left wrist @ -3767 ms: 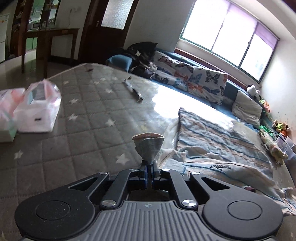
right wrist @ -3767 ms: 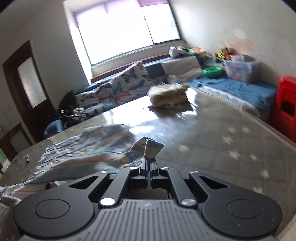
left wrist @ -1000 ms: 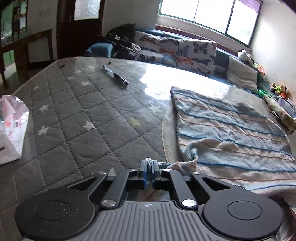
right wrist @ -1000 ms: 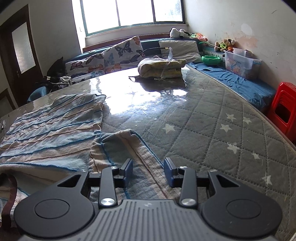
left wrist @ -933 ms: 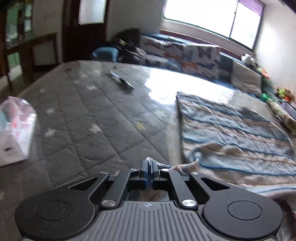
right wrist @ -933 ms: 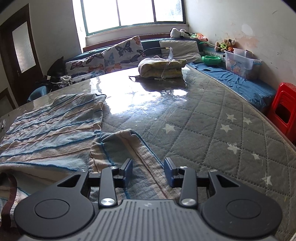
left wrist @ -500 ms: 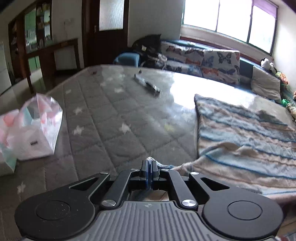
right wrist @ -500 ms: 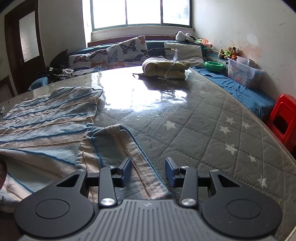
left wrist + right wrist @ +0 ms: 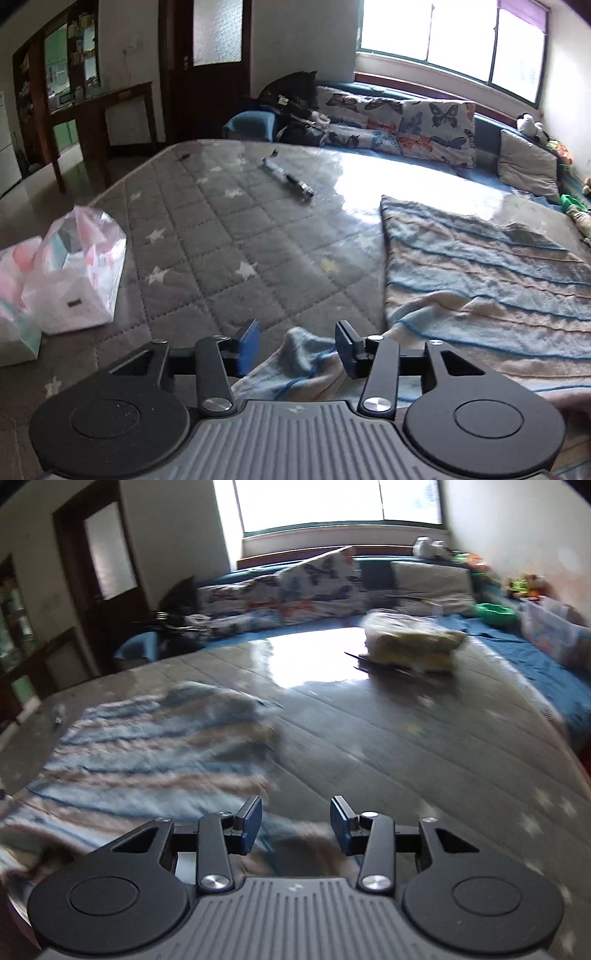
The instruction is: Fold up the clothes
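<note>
A blue and beige striped garment lies spread on the grey quilted mattress. Its near left corner lies loose between the jaws of my left gripper, which is open and holds nothing. In the right wrist view the same garment lies blurred on the left half of the mattress. My right gripper is open and empty above the garment's near edge.
A white and pink plastic bag sits at the mattress's left edge. A dark pen-like object lies further back. A folded yellowish bundle rests at the far right. Butterfly-print cushions line the sofa under the window.
My left gripper has opened and let go of the garment corner, which now lies on the mattress. My right gripper stayed open and has lifted and swung, blurring its view.
</note>
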